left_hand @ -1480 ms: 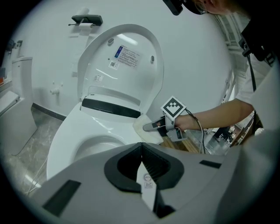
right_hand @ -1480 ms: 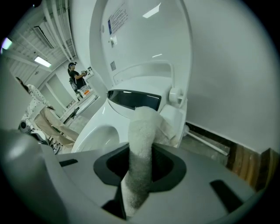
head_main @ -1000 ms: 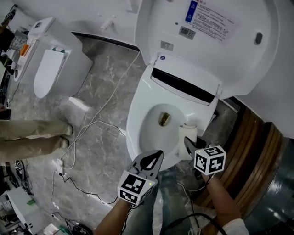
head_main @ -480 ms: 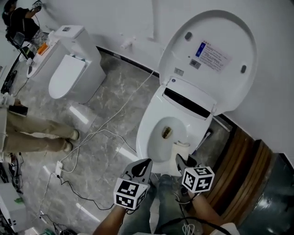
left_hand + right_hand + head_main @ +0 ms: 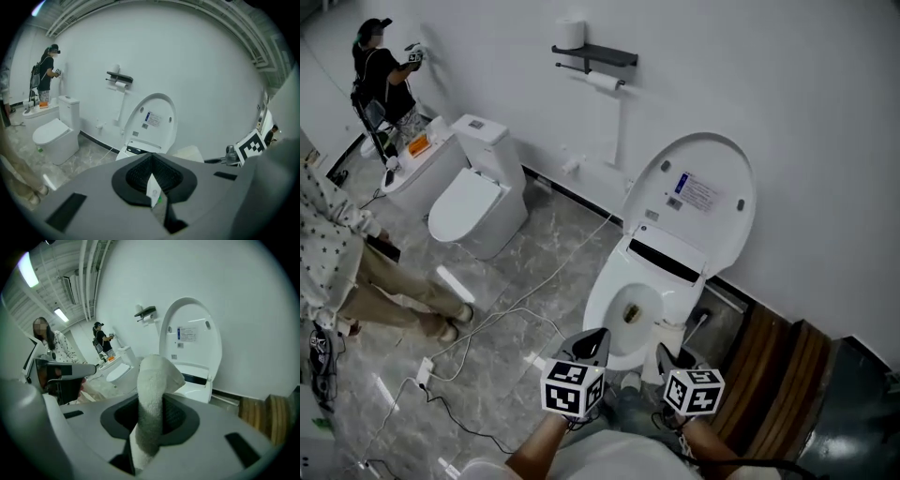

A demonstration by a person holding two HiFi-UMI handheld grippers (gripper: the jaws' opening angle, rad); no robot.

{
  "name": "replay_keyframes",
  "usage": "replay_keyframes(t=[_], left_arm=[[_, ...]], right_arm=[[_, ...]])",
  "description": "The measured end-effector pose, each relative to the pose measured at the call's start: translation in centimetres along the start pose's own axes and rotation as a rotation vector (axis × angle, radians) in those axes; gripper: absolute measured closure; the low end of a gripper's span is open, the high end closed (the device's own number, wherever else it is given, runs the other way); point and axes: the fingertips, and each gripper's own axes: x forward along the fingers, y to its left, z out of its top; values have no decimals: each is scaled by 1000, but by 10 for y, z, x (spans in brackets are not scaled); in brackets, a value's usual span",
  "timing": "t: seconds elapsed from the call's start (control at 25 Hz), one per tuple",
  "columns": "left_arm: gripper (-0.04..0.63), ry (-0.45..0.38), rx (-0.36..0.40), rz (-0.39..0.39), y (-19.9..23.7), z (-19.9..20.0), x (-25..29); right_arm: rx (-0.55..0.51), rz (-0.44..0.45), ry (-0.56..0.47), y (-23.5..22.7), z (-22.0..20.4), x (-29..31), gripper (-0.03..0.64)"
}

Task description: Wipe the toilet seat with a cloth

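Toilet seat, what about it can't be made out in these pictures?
- Head view: front rim of the toilet seat partly hidden behind the left gripper and right gripper.
- Left gripper view: seat mostly behind that gripper's own body, below the lid.
- Right gripper view: the held cloth covers the seat's left part.
- Lid label: print too small.

White walls (image 5: 806,122) all round; grey marble floor (image 5: 525,272) with white cables (image 5: 478,326) trailing; a dark shelf (image 5: 602,56) holding paper rolls; a second toilet (image 5: 473,206) further along; wooden slats (image 5: 778,370) against the wall; tube lights (image 5: 29,275) overhead.
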Motion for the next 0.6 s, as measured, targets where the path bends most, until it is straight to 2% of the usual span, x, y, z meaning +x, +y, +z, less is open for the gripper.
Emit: replay_keyframes(t=[0.16,0.36,0.6], left_arm=[[584,-3,16,31,-13,17,-10],[584,-9,76,-4,-41,30,1],[584,26,41,-22,-56,31,7]], right_arm=[[43,-25,-62,10,29,-22,517],[22,-16,-96,16,52,-28,517],[71,2,-95,10,59,-36,517]])
